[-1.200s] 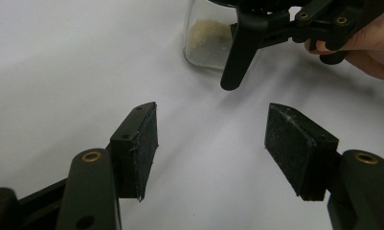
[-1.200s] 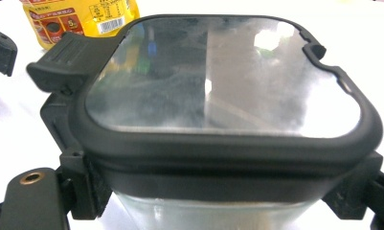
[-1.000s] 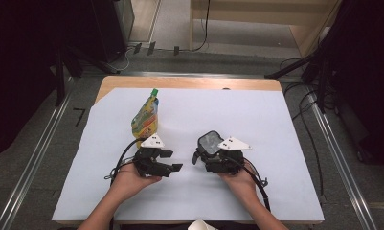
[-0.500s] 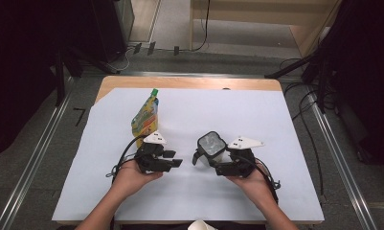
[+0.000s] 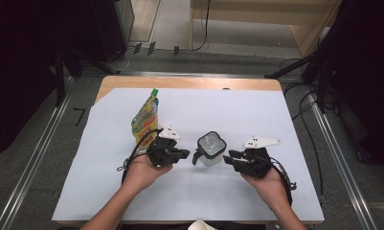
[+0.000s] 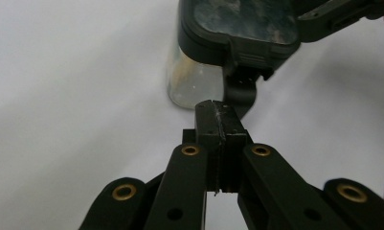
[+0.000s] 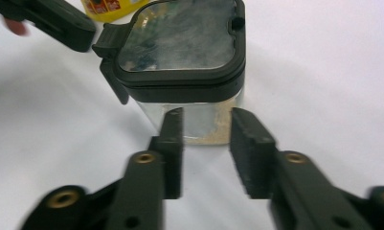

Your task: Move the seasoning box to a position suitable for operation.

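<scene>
the right gripper (image 5: 233, 155) has drawn back off the clear jar (image 5: 210, 149), jaws now narrowly parted and empty; the jar stands alone mid-table between the hands; the left gripper (image 5: 184, 154), jaws pressed together, sits by its latch, likely next.

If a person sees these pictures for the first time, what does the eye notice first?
First, the clear jar with a black lid standing on the white sheet, between the left gripper with jaws shut and the right gripper with jaws open. Next, the yellow drink pouch with a green cap, lying behind the left gripper.
</scene>
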Motion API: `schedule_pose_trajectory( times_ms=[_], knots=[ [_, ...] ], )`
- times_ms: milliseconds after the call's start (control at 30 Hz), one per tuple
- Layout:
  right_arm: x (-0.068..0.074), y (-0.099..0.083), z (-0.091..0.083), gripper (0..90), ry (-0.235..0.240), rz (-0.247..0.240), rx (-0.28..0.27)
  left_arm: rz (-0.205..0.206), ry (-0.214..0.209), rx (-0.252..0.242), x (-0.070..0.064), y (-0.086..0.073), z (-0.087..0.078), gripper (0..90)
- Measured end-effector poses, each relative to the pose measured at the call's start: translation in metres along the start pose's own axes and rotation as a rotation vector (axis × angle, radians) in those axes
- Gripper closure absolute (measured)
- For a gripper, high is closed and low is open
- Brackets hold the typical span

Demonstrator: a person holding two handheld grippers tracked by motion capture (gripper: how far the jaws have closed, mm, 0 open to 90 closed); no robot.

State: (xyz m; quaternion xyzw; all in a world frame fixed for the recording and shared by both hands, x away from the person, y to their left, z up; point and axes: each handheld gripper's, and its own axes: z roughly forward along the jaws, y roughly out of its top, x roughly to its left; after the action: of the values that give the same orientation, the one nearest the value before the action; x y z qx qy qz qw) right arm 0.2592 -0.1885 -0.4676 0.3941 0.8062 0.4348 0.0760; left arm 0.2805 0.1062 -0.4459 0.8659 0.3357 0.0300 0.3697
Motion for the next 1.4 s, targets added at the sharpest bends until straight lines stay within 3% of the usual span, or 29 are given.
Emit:
schedule_pose_trajectory(
  times_ms=[33, 167, 300, 433, 533, 633, 867, 1000, 1167, 1400],
  knots=[
    [-0.001, -0.001, 0.0, 80.6, 0.013, 0.009, -0.001, 0.006, 0.0, -0.002, 0.001, 0.0, 0.003, 90.0],
    [0.0, -0.001, 0.004, 90.0, -0.001, -0.024, 0.02, 0.022, 0.02, -0.001, 0.0, 0.0, 0.015, 90.0],
    [-0.002, 0.001, 0.01, 90.0, 0.004, 0.014, 0.045, 0.033, 0.026, -0.011, 0.0, -0.004, 0.023, 90.0],
    [-0.003, 0.003, 0.016, 90.0, -0.011, 0.008, 0.051, 0.032, 0.008, -0.003, -0.001, -0.006, 0.031, 90.0],
    [-0.004, 0.003, 0.016, 90.0, -0.006, 0.01, 0.051, 0.043, 0.022, 0.002, -0.004, -0.006, 0.034, 90.0],
    [-0.006, 0.003, 0.016, 90.0, -0.004, 0.015, 0.046, 0.028, 0.006, 0.001, -0.005, -0.007, 0.035, 90.0],
    [-0.012, 0.003, 0.017, 90.0, 0.003, 0.027, 0.049, 0.052, -0.019, -0.011, -0.02, -0.008, 0.035, 90.0],
    [-0.012, 0.005, 0.018, 90.0, -0.002, 0.022, 0.044, 0.037, -0.037, -0.017, -0.027, -0.008, 0.035, 90.0],
    [-0.013, 0.006, 0.02, 90.0, -0.005, 0.023, 0.038, 0.047, -0.022, -0.005, -0.036, -0.009, 0.039, 90.0],
    [-0.013, 0.008, 0.023, 90.0, -0.019, 0.03, 0.019, 0.053, -0.033, -0.003, -0.045, -0.007, 0.044, 90.0]
  ],
)
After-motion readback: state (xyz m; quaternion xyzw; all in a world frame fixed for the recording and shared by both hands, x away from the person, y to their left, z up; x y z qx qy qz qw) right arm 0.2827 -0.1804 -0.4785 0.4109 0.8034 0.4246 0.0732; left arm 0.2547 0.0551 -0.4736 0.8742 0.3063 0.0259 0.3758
